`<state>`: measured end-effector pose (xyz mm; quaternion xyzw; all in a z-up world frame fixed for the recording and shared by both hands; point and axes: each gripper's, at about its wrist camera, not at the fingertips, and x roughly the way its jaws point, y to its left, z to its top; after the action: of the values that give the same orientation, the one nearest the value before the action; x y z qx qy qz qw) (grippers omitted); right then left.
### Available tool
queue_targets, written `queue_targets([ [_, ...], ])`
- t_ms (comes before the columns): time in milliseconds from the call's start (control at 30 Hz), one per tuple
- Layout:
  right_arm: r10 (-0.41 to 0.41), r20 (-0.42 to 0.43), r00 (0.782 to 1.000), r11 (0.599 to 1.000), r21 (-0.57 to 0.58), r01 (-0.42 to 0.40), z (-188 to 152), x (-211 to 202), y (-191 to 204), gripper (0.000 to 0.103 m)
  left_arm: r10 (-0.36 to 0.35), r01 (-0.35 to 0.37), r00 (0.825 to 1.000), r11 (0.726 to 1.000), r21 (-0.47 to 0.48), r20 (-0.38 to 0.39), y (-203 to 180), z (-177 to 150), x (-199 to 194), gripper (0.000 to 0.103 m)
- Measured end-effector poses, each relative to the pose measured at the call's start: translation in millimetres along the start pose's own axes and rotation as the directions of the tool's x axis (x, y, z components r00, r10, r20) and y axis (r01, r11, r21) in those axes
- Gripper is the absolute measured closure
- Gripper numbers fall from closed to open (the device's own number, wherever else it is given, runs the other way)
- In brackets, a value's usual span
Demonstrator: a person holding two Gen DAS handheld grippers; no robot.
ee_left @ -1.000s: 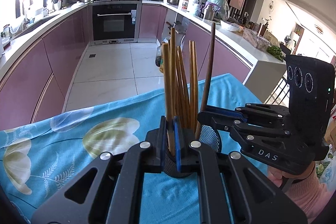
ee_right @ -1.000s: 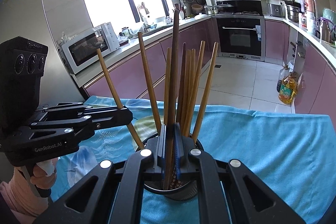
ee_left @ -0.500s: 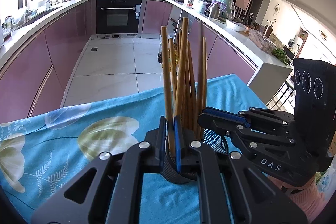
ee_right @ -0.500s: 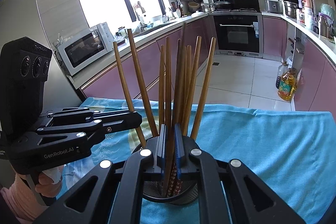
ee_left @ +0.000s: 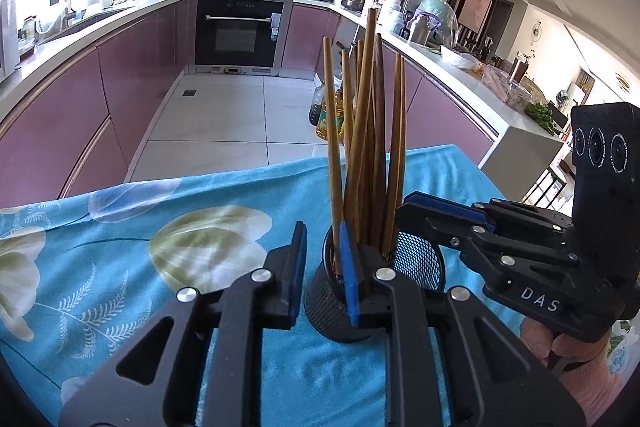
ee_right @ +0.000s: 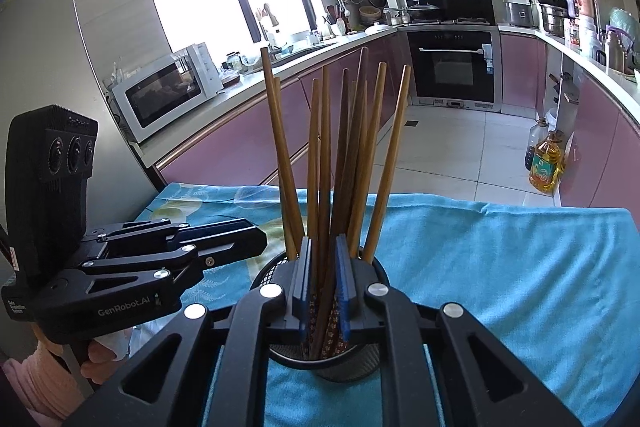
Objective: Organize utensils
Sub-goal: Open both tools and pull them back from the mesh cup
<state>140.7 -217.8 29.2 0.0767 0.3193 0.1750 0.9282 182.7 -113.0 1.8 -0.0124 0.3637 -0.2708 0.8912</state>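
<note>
A black mesh cup (ee_left: 336,303) stands on the blue flowered cloth and holds several wooden chopsticks (ee_left: 364,155). My left gripper (ee_left: 322,267) is open, its right finger (ee_left: 348,279) at the cup's near rim, its left finger beside the cup. In the right wrist view the same cup (ee_right: 344,367) sits right under my right gripper (ee_right: 323,279). Its jaws stand slightly apart around some chopsticks (ee_right: 340,163), and I cannot tell whether they pinch one. The right gripper (ee_left: 440,215) also shows in the left wrist view, reaching over the cup's far side.
The blue cloth (ee_right: 500,267) covers the table, whose far edge (ee_left: 200,179) drops to the tiled kitchen floor. Pink cabinets, an oven (ee_left: 240,31) and a microwave (ee_right: 168,91) line the room. Oil bottles (ee_right: 546,163) stand on the floor.
My left gripper has opened and let go of its chopstick, which now stands in the cup. The right gripper's jaws have parted slightly and its dark chopstick sits lower in the cup.
</note>
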Motion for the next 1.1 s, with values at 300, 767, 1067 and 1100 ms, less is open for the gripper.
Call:
queue_targets([
  [300,-0.027,0.02,0.999,1.0,-0.007,0.027,-11,-7,1,0.074,0.065,-0.065,0.996,0.998,-0.006,0.058,0,-23,-19,0.065],
  [767,-0.096,0.069,0.993,0.994,-0.048,0.1,-28,-23,12,0.054,0.133,-0.13,0.982,0.991,-0.026,0.135,0,-45,-49,0.039],
  [1067,-0.178,0.178,0.968,0.976,-0.095,0.197,-51,-38,32,0.007,0.26,-0.257,0.929,0.965,-0.045,0.262,2,-71,-83,0.006],
  [1100,-0.178,0.195,0.964,0.975,-0.097,0.199,-54,-40,34,0.007,0.272,-0.268,0.922,0.962,-0.055,0.274,4,-75,-87,0.006],
])
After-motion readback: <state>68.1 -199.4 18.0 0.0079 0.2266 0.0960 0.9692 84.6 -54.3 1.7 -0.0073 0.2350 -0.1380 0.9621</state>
